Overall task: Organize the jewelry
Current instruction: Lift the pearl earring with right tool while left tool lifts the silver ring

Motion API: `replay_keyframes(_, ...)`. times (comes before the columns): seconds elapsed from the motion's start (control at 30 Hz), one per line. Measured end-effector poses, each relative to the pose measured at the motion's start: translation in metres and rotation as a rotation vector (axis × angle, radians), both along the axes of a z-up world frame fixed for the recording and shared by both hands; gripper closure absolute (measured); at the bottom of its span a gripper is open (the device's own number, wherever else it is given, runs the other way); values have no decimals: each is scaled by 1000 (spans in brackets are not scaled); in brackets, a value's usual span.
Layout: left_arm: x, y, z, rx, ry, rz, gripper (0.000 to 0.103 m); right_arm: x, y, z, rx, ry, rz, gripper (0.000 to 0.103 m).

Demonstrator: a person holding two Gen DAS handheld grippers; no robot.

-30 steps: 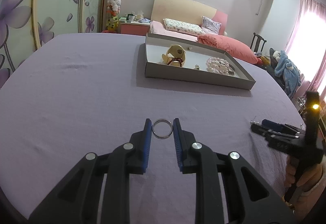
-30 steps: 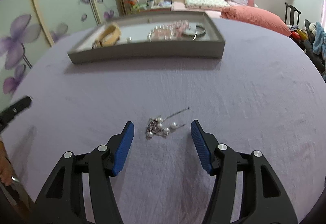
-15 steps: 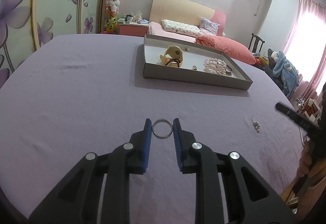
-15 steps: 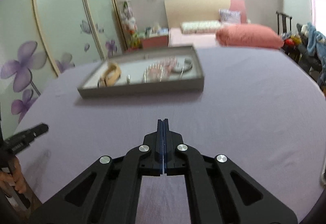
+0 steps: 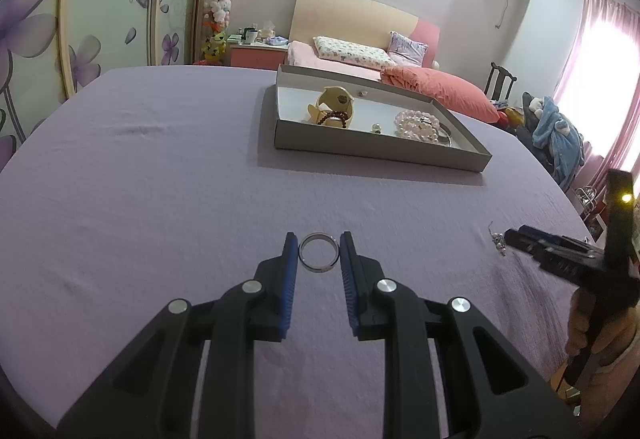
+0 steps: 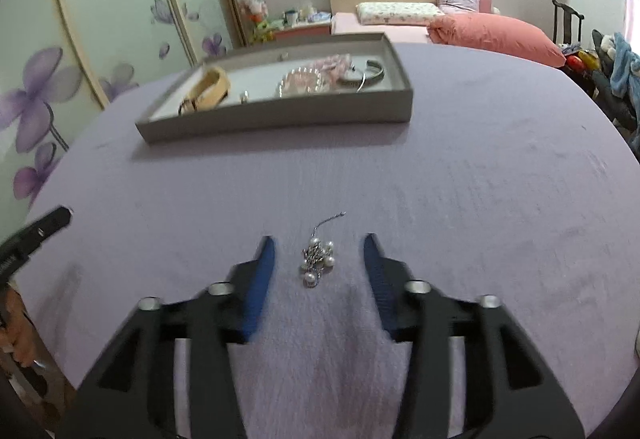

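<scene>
While fingers [image 5: 291, 251] flank it, ring [image 5: 319, 258] lies flat.

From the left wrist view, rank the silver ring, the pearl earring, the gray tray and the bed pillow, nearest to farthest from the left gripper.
1. Silver ring: between the fingers of the left gripper, on the purple cloth.
2. Pearl earring: off to the right, by the right gripper.
3. Gray tray: ahead, slightly right.
4. Bed pillow: beyond the tray, on the bed.
</scene>
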State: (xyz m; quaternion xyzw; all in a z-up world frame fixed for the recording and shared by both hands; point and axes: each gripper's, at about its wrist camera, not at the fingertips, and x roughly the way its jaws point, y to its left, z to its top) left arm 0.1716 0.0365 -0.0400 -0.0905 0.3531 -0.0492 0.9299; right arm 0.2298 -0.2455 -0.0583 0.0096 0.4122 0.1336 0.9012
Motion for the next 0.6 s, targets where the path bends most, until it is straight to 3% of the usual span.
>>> replay_keyframes(0.07,1,1,0,1,2,2,81,4,6,-4,-30,14,7,55)
replay_keyframes(0.13,2,0,-1,2,4,1,81,6,11,-10,-64,36,7,64)
replay_keyframes(0.2,2,0,-2,2,6,-1,81,-1,16,-11,-133,-7,24,90)
replay_keyframes(0.33,2,-1,-3,-1,5,-10,81,-8,11,-9,-158,-1,11,93)
replay_keyframes(0.37,1,-1,-3,-1,3,-13,81,-11,5,-5,-136,-28,2,102)
replay_keyframes(0.43,0,-2,-3,0,1,-20,81,-18,-5,9,-83,-74,-17,102)
replay_keyframes(0.6,0,-4,-3,-1,-1,-25,81,-20,-10,33,-66,-156,-9,102)
